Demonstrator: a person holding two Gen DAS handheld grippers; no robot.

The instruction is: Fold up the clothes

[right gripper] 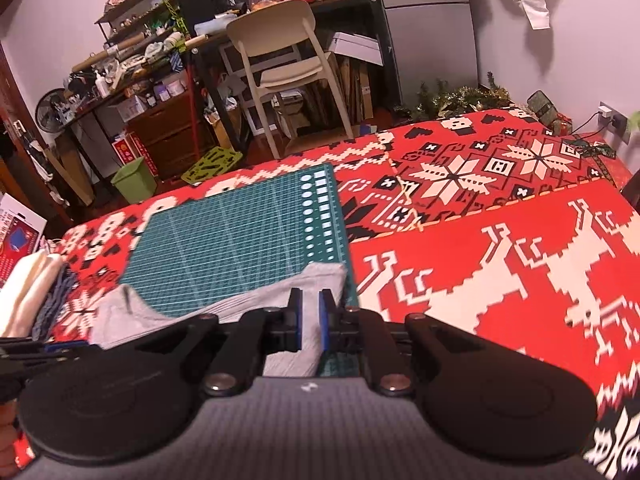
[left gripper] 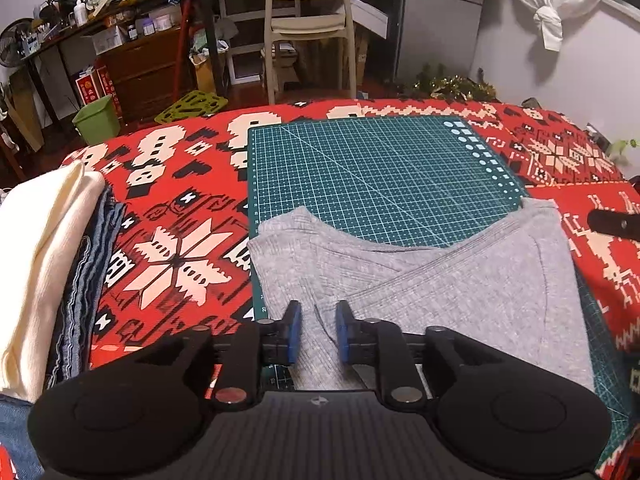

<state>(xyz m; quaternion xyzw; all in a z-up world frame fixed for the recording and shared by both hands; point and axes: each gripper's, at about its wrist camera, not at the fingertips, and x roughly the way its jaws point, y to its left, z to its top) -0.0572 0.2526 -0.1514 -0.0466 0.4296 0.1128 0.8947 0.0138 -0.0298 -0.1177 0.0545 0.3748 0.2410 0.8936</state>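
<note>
Though partly folded, grey garment rumpled.

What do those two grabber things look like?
Each hand-held gripper, left and right, has a black plastic frame, two round black side discs, silver bolts, a ribbed grey body with a small white logo, and blue fingertip pads.

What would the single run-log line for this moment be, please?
stage: fold underway | left gripper: open over grey garment | right gripper: open at garment's right edge | surface: cutting mat | folded stack: left
</note>
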